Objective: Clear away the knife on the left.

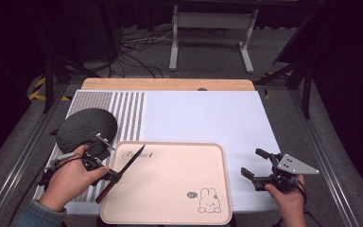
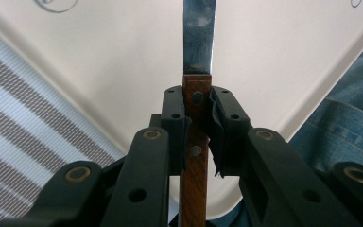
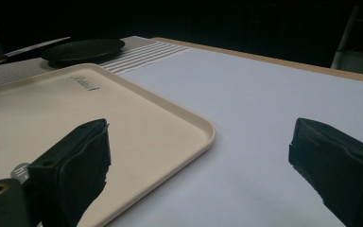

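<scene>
A knife (image 1: 125, 170) with a dark blade and brown wooden handle (image 2: 196, 142) is held over the left edge of the beige tray (image 1: 170, 189). My left gripper (image 1: 113, 176) is shut on the handle, both pads pressing its sides, and the blade (image 2: 199, 33) points out over the tray (image 2: 274, 61). My right gripper (image 1: 255, 165) rests at the tray's right side on the white mat, jaws wide apart with nothing between them. In the right gripper view my right gripper (image 3: 198, 156) looks across the tray's corner (image 3: 189, 123).
A dark round plate (image 1: 87, 126) lies on the striped mat (image 1: 127, 113) behind my left hand, also seen far off as a plate (image 3: 82, 49). The tray bears a rabbit drawing (image 1: 209, 201) at its near right. Denim sleeve (image 2: 340, 132) lies close by.
</scene>
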Demonstrator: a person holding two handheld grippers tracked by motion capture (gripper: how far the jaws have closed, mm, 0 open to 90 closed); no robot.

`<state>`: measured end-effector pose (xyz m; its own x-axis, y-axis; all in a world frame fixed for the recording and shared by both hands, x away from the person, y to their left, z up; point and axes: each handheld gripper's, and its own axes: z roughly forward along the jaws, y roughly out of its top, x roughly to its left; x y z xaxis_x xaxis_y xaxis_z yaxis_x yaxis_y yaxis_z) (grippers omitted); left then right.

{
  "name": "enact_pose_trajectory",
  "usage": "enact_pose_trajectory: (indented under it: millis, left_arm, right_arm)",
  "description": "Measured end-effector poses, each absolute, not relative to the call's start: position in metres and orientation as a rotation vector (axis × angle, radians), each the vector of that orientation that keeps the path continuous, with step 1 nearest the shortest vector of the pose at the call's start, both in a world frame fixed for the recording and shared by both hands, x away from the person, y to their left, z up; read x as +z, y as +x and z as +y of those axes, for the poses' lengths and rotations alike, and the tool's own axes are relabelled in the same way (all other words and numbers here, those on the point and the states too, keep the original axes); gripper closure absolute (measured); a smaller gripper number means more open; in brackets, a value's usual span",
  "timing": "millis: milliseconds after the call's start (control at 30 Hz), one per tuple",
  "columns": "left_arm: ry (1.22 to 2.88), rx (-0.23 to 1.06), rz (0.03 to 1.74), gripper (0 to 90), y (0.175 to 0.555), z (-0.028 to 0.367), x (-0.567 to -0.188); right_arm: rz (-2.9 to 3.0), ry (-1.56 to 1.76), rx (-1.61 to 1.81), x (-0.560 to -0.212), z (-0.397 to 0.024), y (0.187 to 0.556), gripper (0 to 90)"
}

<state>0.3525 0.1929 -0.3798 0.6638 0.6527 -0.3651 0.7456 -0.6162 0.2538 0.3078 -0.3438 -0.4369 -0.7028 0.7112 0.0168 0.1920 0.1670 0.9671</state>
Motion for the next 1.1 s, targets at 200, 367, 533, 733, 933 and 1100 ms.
enact_pose_trajectory:
  millis: [200,367,533,733,933,1100]
  left_arm:
    - [2.503,-0.369,1.085,77.9,0.354,0.182,-0.386]
    - [2.522,-0.384,1.086,77.9,0.355,0.174,-0.395]
    - [2.534,-0.407,1.089,77.9,0.356,0.170,-0.400]
    - [2.576,-0.401,1.062,77.9,0.356,0.163,-0.406]
    - [2.577,-0.410,1.074,77.9,0.357,0.161,-0.410]
    - [2.590,-0.416,1.076,77.8,0.358,0.159,-0.413]
  right_arm:
    - [2.006,0.850,1.561,-0.437,-0.344,0.308,6.6]
    - [2.003,0.855,1.566,-0.437,-0.344,0.308,6.7]
    - [2.003,0.865,1.571,-0.437,-0.344,0.308,6.7]
    - [2.004,0.853,1.574,-0.437,-0.344,0.308,7.3]
    - [2.004,0.856,1.573,-0.437,-0.345,0.307,7.3]
    - [2.004,0.855,1.573,-0.437,-0.345,0.307,7.1]
